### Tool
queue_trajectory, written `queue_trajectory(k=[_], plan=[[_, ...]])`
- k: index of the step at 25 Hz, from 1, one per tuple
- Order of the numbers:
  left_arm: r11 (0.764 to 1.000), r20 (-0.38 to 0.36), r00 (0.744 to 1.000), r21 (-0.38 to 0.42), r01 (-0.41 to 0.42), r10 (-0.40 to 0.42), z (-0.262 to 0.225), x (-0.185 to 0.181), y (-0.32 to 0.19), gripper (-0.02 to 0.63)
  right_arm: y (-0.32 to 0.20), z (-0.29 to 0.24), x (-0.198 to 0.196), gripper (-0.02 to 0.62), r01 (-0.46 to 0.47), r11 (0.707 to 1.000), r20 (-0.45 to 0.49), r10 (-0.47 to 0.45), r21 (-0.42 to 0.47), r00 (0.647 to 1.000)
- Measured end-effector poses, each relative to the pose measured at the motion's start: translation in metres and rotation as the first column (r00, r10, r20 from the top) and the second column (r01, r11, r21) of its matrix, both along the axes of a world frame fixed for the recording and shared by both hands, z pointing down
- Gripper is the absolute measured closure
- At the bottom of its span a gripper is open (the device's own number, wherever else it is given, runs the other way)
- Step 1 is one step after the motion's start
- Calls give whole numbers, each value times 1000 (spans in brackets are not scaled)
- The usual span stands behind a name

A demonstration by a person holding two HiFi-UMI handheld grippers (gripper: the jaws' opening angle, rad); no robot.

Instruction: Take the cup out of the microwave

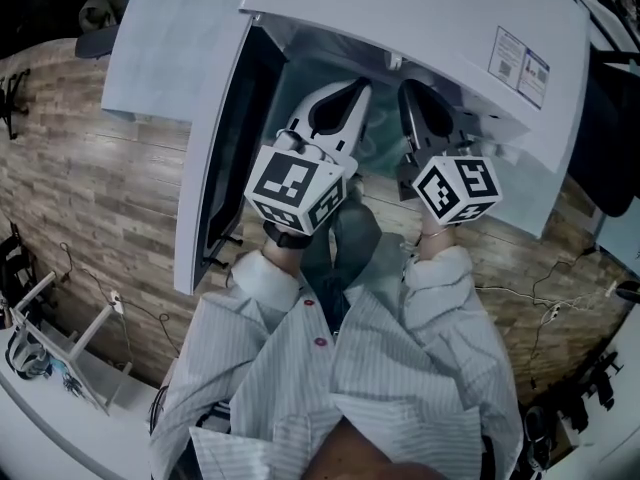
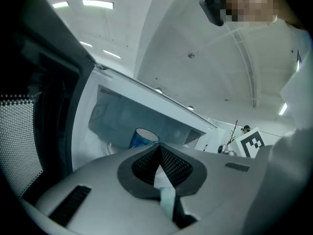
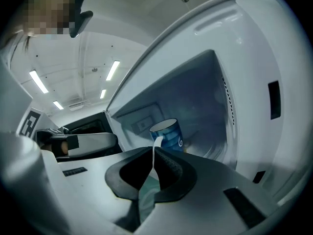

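Note:
A blue cup [image 2: 143, 138] with a white inside stands upright in the open white microwave [image 1: 430, 18]; it shows again in the right gripper view as the cup [image 3: 167, 133]. In the head view both grippers hide it. My left gripper [image 1: 358, 88] is at the mouth of the cavity, jaws shut and empty, its tips [image 2: 159, 148] just short of the cup. My right gripper [image 1: 413, 93] is beside it on the right, also shut on nothing, its tips [image 3: 155, 151] pointing at the cup from close by.
The microwave door [image 1: 215, 158] hangs open at the left, right beside my left gripper. The cavity's right wall [image 3: 230, 111] is close to my right gripper. The oven stands on a wood-grain surface [image 1: 90, 178], with cables [image 1: 560, 298] at the right.

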State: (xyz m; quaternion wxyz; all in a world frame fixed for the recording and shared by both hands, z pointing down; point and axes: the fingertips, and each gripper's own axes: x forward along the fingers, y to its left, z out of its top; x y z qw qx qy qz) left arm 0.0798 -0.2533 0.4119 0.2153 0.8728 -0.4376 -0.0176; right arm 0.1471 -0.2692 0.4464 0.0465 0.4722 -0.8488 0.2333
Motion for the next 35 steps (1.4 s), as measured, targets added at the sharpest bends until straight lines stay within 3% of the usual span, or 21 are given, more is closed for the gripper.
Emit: queue_trajectory(k=[12,16,35], plan=[[999,19,1000,-29,-18,18,30,3,-12,598,-13,16,-3,555,40,999,49,-41,26,998],[999,17,1000,-37,-5,6,35,-1,-15,598,-16,16,-7,462,69,997,78,-72,41,994],[998,7,1000,-51,29,-28,47,-15,-21,598,-39,32,-37,451,167,982,-8,-167,84,986]])
